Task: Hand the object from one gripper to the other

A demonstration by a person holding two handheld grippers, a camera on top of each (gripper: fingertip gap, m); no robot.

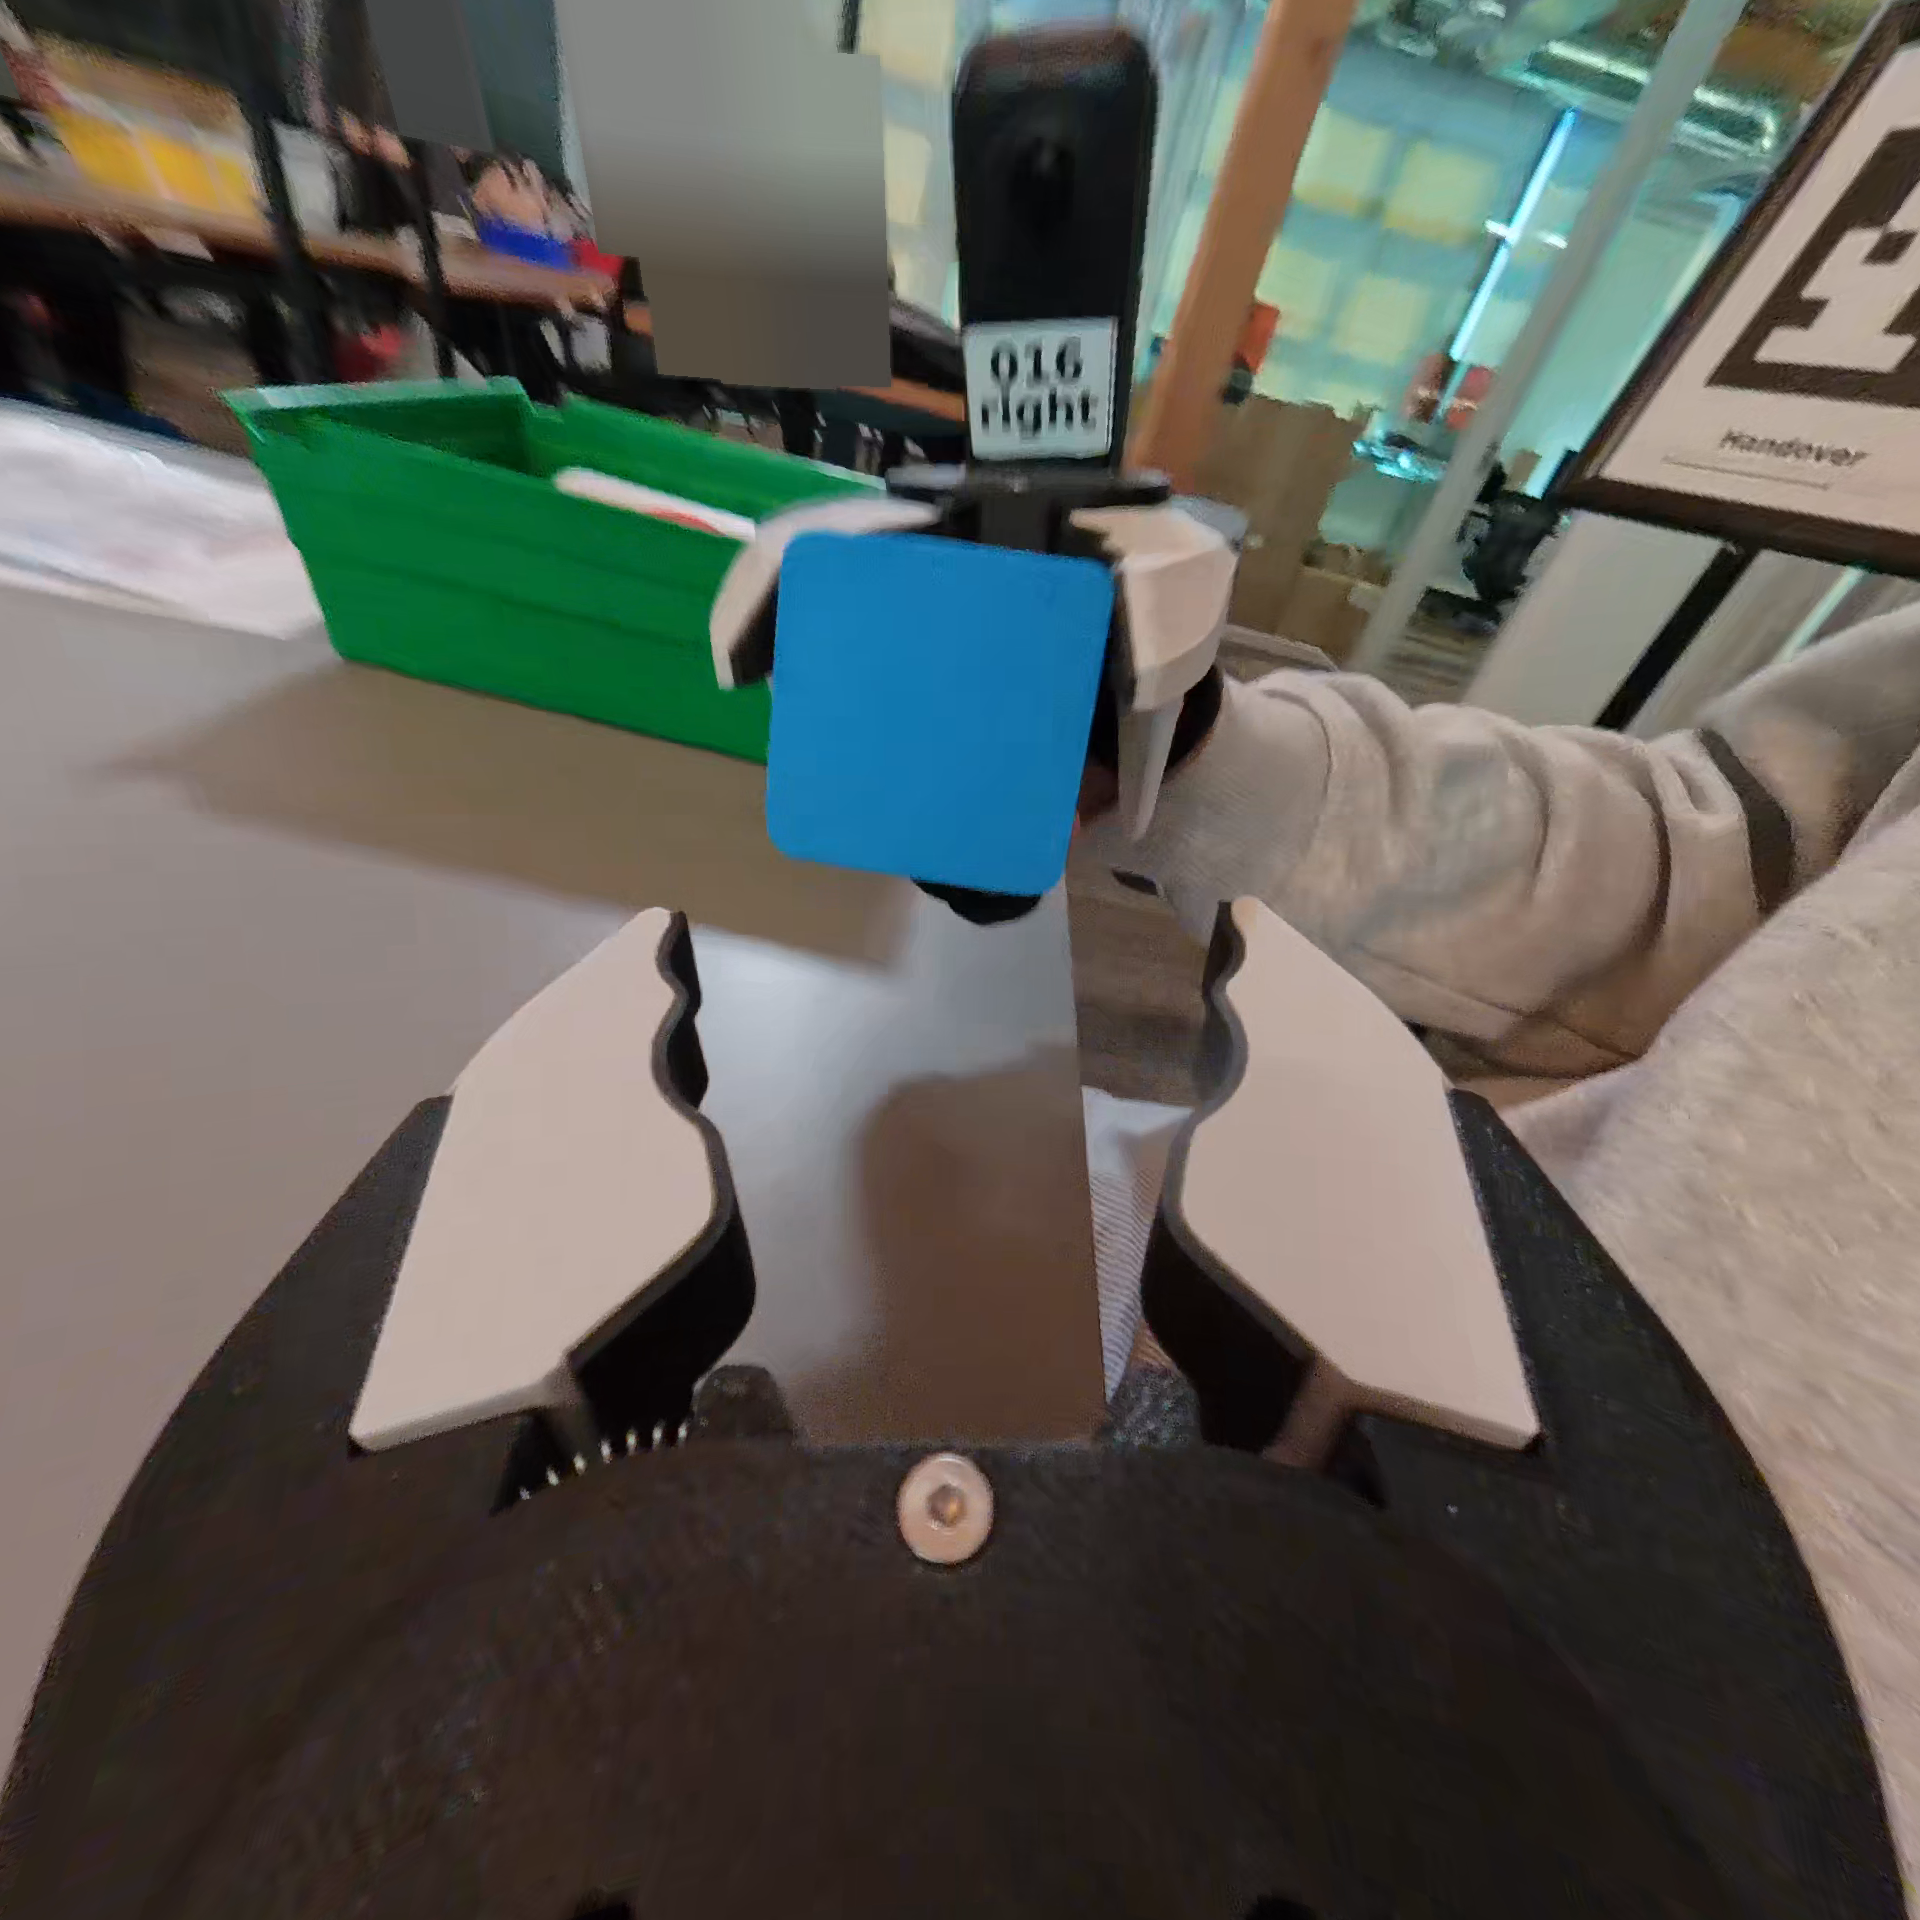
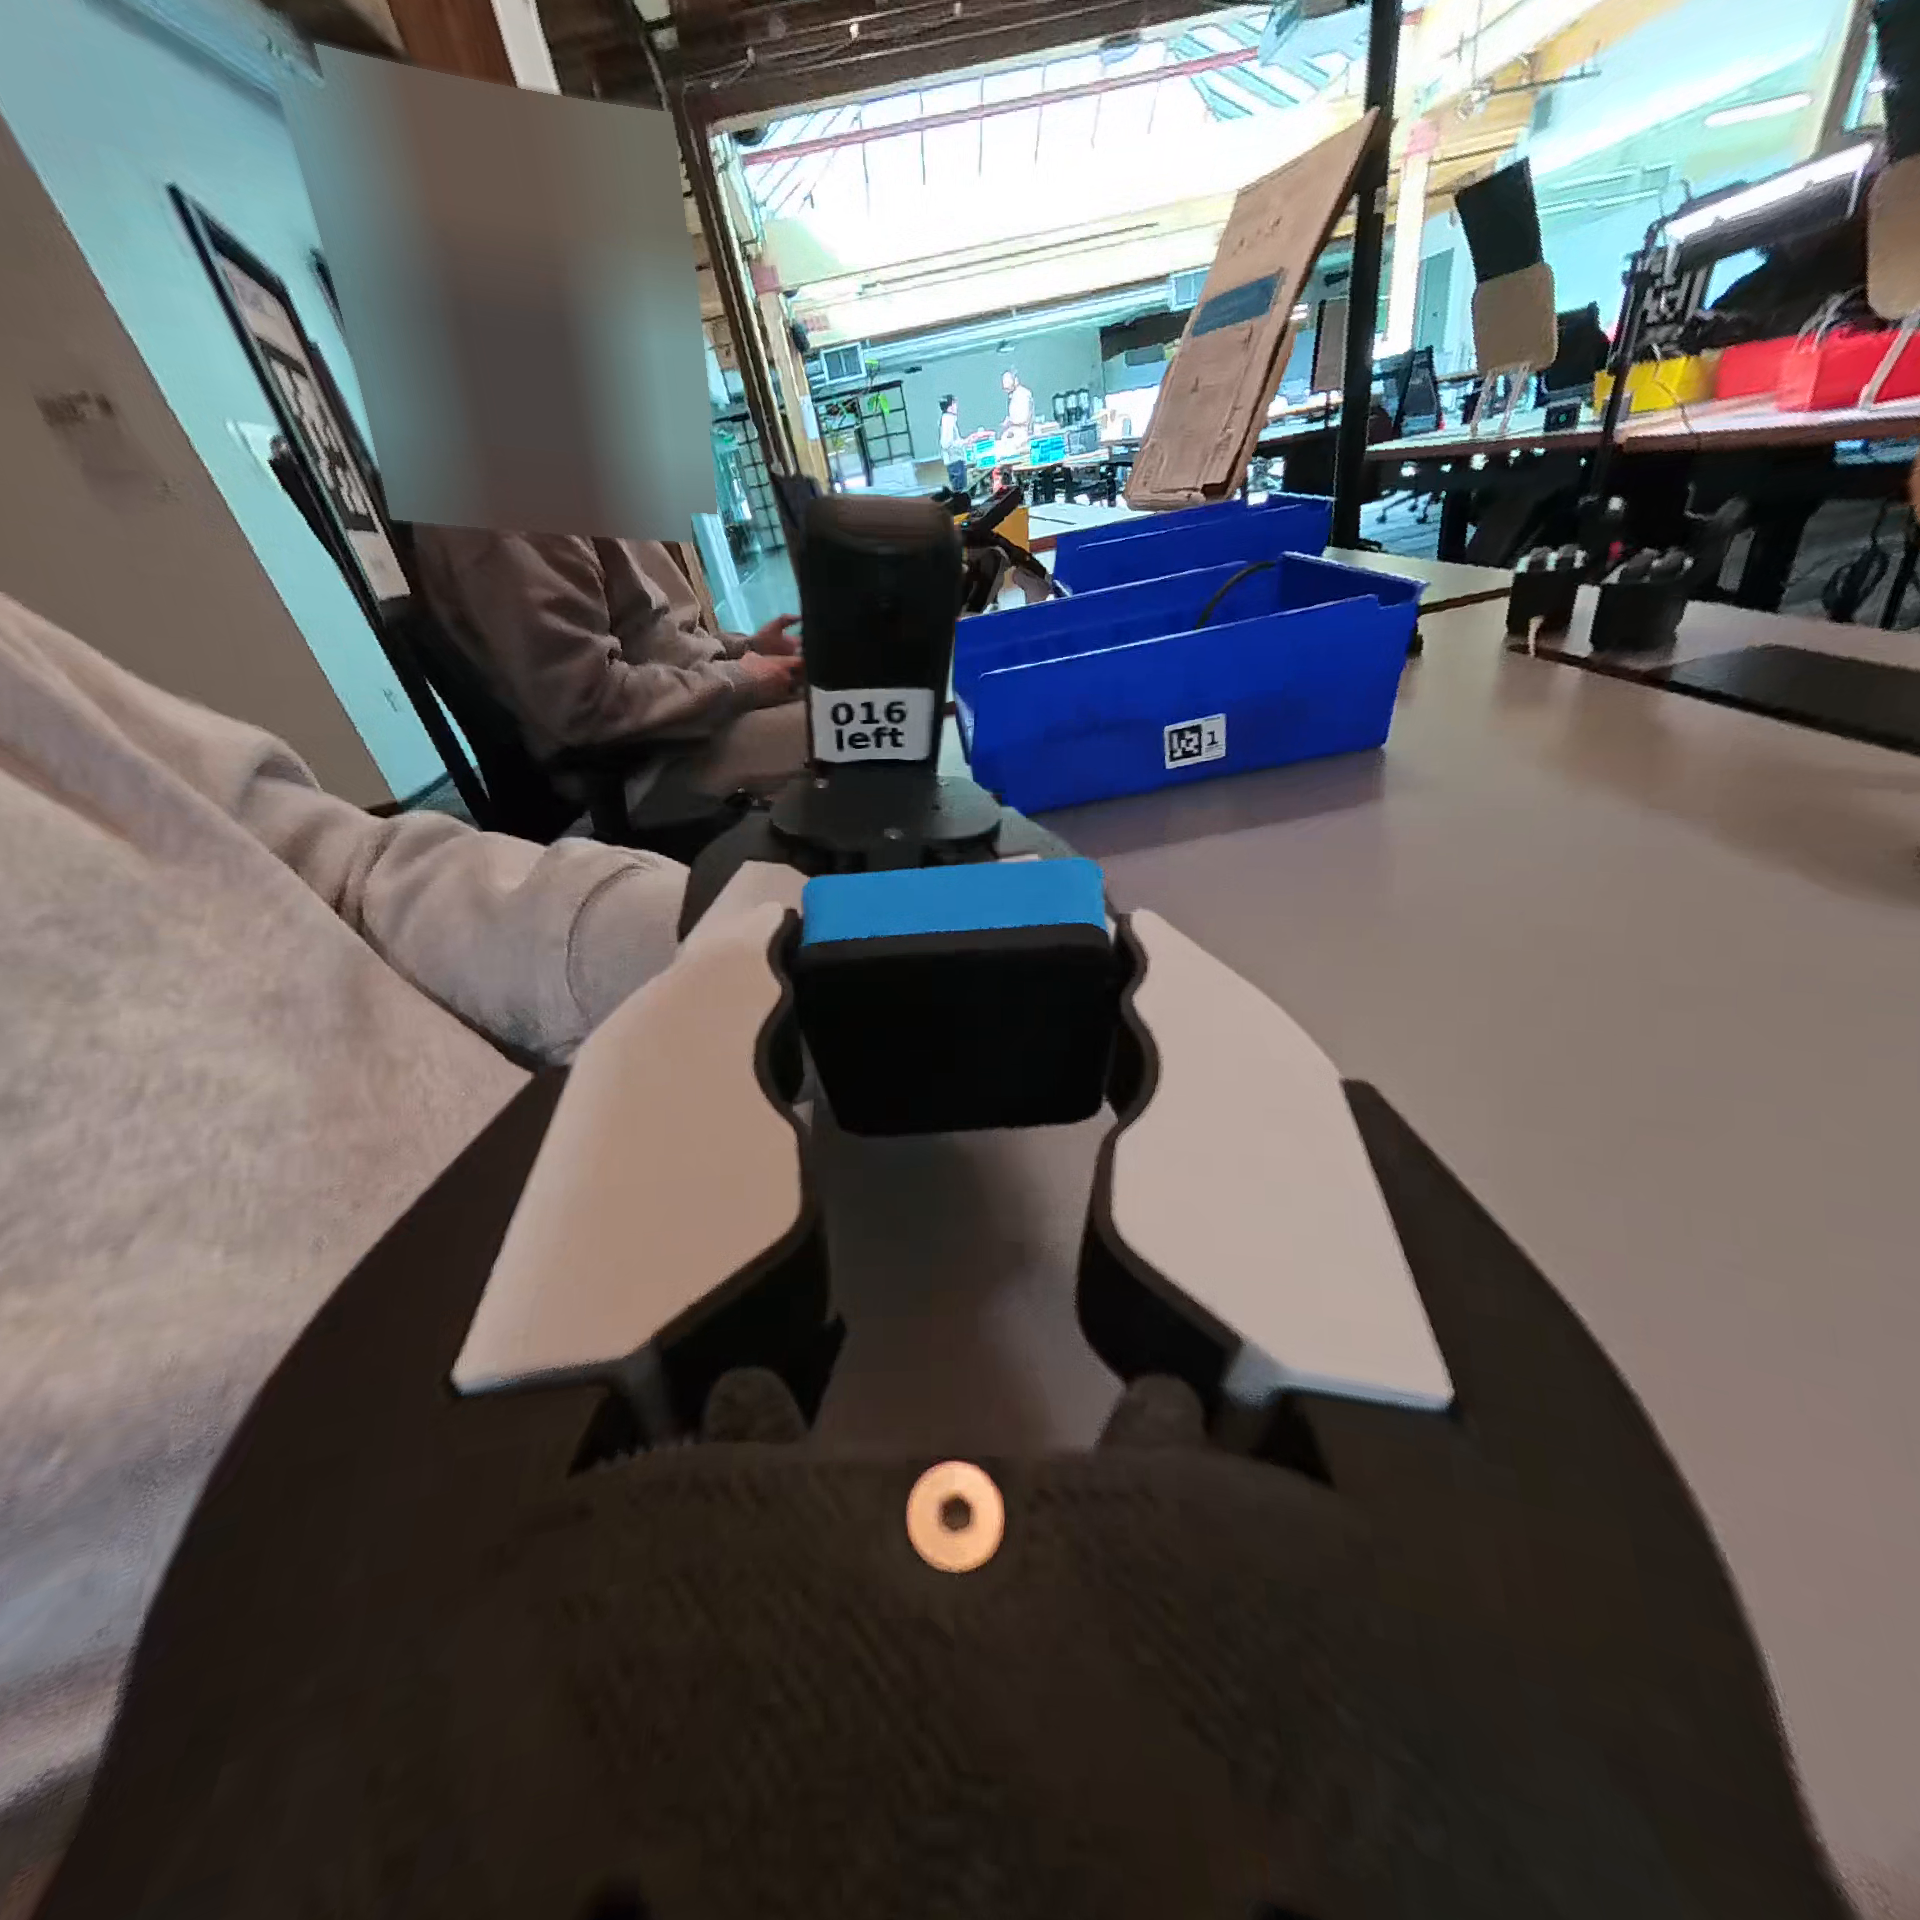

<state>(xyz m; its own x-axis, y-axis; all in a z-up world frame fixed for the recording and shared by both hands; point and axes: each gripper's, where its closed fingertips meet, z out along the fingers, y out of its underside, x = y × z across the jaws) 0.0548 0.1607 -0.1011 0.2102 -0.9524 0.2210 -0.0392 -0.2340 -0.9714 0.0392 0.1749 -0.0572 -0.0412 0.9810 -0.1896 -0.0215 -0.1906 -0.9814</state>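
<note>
The object is a square block with a blue face and a black back. In the right wrist view my right gripper (image 2: 951, 956) is shut on the block (image 2: 951, 1023), black side toward the camera, blue edge on top. In the left wrist view the block (image 1: 935, 712) shows its blue face, held up in the air between the right gripper's white fingers (image 1: 1164, 592). My left gripper (image 1: 951, 935) is open and empty, its tips just below and in front of the block, not touching it. The left gripper's body (image 2: 878, 800) faces me beyond the block in the right wrist view.
A green bin (image 1: 499, 561) stands on the grey table (image 1: 260, 987) behind the block. Two blue bins (image 2: 1184, 675) stand on the table (image 2: 1507, 987) to the right. A framed marker sign (image 1: 1787, 312) stands at right. Grey sleeves (image 1: 1455, 831) hold the grippers; a seated person (image 2: 582, 644) is behind. Left tips to right tips: about 4 centimetres.
</note>
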